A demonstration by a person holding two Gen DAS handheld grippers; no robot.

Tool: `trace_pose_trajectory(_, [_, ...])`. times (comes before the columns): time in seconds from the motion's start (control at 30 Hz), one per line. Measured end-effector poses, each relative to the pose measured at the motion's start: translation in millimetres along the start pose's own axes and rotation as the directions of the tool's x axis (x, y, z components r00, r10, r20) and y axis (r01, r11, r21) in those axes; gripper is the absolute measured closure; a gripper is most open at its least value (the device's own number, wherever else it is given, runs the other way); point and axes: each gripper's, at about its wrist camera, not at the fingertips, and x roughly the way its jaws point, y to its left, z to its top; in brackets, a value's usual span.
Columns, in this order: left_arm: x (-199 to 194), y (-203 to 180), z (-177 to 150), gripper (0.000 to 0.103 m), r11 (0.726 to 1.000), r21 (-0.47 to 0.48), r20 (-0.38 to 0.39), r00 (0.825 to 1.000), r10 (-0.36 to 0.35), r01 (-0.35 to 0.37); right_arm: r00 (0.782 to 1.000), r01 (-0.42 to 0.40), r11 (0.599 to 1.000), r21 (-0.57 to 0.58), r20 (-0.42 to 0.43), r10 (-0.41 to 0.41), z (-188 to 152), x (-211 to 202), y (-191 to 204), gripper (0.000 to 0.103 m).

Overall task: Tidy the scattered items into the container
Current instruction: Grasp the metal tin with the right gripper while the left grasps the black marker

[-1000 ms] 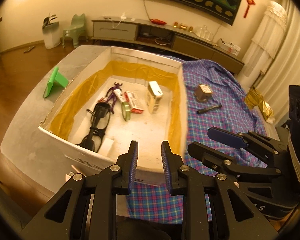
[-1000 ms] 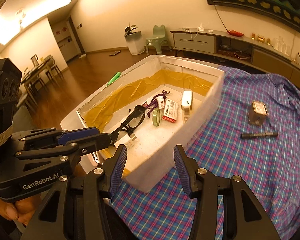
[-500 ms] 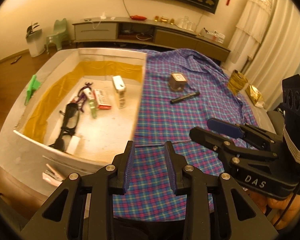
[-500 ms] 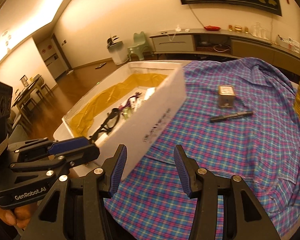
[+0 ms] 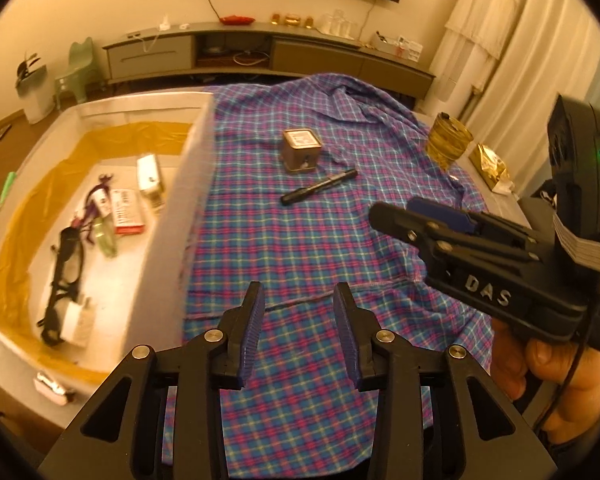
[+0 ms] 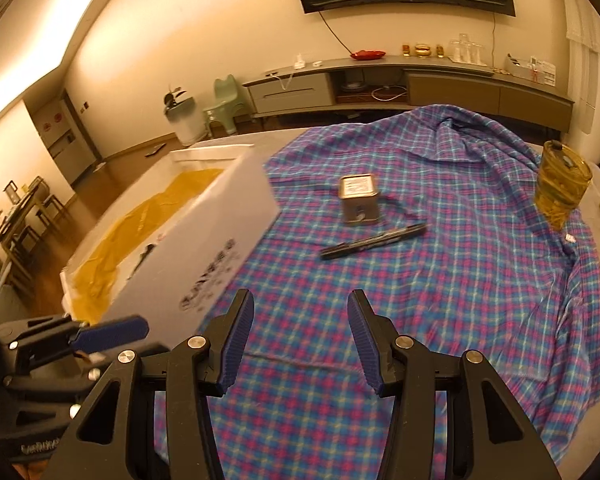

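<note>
A white foam box (image 5: 168, 248) (image 6: 204, 252) with a yellow lining stands at the left on the plaid cloth. It holds black glasses (image 5: 62, 280), a red-and-white packet (image 5: 126, 212), a white carton (image 5: 150, 174) and other small items. A small square tin (image 5: 301, 154) (image 6: 358, 198) and a black marker (image 5: 318, 187) (image 6: 374, 241) lie on the cloth to the right of the box. My left gripper (image 5: 298, 338) is open and empty above the cloth near the box's front corner. My right gripper (image 6: 300, 340) is open and empty, some way short of the marker.
A plaid shirt (image 6: 460, 240) covers the table. A yellow-tinted jar (image 6: 562, 184) stands at the far right, with gold foil packets (image 5: 490, 164) beside it. A long low cabinet (image 6: 380, 88) and a green chair (image 6: 224, 100) stand by the far wall.
Both grippers have swung right, away from the box and towards the tin and marker. My left gripper's jaws have opened wider. Nothing on the cloth has moved.
</note>
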Motion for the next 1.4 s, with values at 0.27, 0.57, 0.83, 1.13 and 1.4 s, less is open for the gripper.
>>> trace_pose_trajectory(0.27, [45.7,-5.2,27.2,0.065,1.000,-0.003,-0.031,0.999,-0.023,0.023,0.998,0.050,0.997,-0.058,-0.023,-0.052,33.9,48.0,-14.7,0.048])
trace_pose_trajectory(0.57, [98.7,6.3,56.4,0.063,0.999,-0.030,-0.055,0.998,-0.032,0.031,0.991,0.114,0.985,-0.131,-0.057,-0.123,69.8,124.0,-28.8,0.040])
trace_pose_trajectory(0.83, [137.9,12.0,74.9,0.061,0.999,-0.026,-0.080,0.997,-0.023,0.021,0.984,0.144,0.974,-0.177,-0.079,-0.159,91.8,181.8,-41.9,0.036])
trace_pose_trajectory(1.13, [174.2,-14.1,88.8,0.058,0.997,0.067,-0.106,0.994,-0.019,0.026,0.992,0.116,0.991,-0.067,-0.033,-0.119,99.3,159.0,-83.1,0.053])
trace_pose_trajectory(1.4, [199.9,-49.2,91.4,0.050,0.977,0.210,-0.059,0.996,0.061,-0.047,0.998,0.053,0.995,0.088,0.033,-0.056,82.5,107.7,-119.5,0.053])
